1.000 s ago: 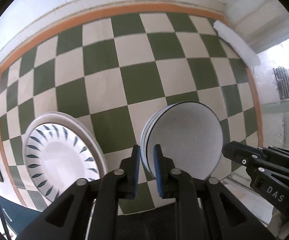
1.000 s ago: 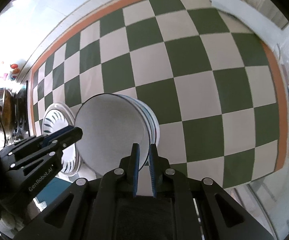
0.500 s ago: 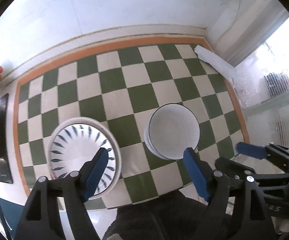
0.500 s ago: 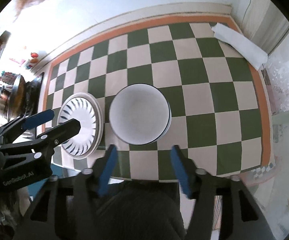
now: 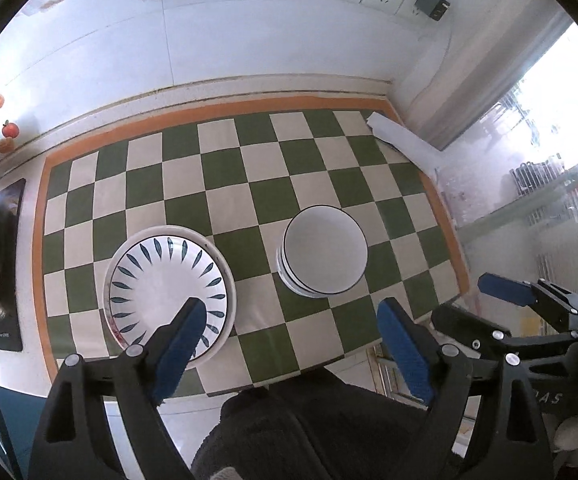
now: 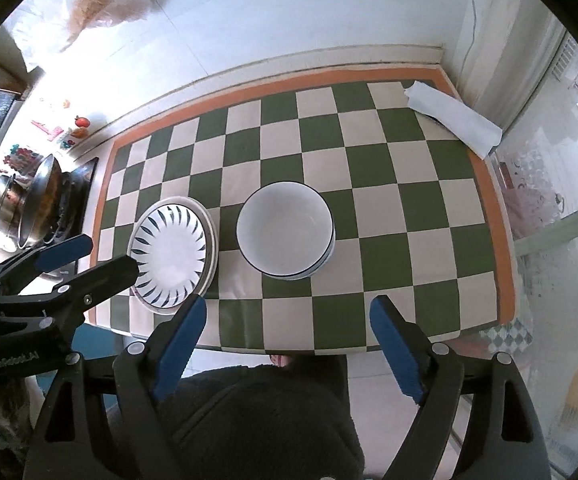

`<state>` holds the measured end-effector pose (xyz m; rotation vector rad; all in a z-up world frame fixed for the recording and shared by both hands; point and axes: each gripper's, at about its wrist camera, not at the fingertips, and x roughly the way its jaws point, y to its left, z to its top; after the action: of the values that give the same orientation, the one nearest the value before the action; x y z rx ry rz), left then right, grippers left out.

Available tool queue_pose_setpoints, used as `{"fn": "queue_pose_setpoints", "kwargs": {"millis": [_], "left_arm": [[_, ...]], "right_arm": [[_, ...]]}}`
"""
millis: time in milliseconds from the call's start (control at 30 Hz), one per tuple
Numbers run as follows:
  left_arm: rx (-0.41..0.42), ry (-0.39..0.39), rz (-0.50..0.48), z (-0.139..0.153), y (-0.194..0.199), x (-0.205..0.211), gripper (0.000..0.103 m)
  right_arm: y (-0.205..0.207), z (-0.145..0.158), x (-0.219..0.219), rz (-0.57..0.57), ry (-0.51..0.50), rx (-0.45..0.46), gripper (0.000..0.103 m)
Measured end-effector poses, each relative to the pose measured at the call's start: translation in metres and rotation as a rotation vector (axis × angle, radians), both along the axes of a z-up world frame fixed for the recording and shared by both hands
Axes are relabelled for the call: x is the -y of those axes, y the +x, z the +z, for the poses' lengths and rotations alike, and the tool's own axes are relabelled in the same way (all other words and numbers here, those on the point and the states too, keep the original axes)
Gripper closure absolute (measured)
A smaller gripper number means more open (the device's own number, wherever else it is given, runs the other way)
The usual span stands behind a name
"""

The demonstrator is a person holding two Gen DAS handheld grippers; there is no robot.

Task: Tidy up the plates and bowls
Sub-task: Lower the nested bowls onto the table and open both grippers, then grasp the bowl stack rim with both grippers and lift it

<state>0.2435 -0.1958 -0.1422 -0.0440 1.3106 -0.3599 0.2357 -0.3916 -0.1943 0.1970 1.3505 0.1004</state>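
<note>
Item 1. Stack of plain white ceramic bowls with thin dark rims point(image 5: 323, 255): set on the green-and-cream checked table mat with an orange border point(image 5: 225, 184), right of centre, nested evenly and upright. Touched by nothing.

Item 2. Stack of white ceramic plates, the top one painted with dark blue leaf strokes point(image 5: 169, 288): set on the same mat, just beside the bowls on their left, a strip of mat between the two stacks. Its near rim lies close to the mat's front edge.

Item 3. Left gripper, black frame with blue pads point(image 5: 289, 344): held above the mat's near edge, jaws opening and already wide, nothing between them.

Item 4. Right gripper, same make point(image 6: 285, 344): likewise above the near edge, jaws opening, nothing held.

Item 5. Folded white cloth or paper point(image 6: 455, 124): at the mat's far right corner, well apart from both stacks.

Handling note (a judgement only): the sorting appears complete or nearly so, and the step in hand is taken to be a clean withdrawal. The pads are best kept wide and lifted straight clear, so that no rim is clipped; the plate stack, nearest the left pad, is the one most easily knocked.
</note>
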Motion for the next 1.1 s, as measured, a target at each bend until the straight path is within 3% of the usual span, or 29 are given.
{"fn": "queue_pose_setpoints", "kwargs": {"millis": [433,867,967,1100], "left_arm": [[0.002,-0.014,0.021,0.012,-0.011,-0.005,0.015],[-0.071,-0.016,0.04,-0.017,0.006,0.0,0.015],[-0.065,-0.018,0.028,-0.029,0.017,0.002,0.001],[-0.091,-0.018,0.052,-0.059,0.041,0.002,0.001]], "right_arm": [[-0.01,0.011,0.005,-0.023,0.021,0.006,0.016],[0.004,-0.017,0.014,-0.044,0.034,-0.059,0.013],[0.014,-0.029,0.022,-0.076,0.063,-0.036,0.009],[0.03,-0.062,0.036,-0.118,0.131,-0.046,0.007]]}}
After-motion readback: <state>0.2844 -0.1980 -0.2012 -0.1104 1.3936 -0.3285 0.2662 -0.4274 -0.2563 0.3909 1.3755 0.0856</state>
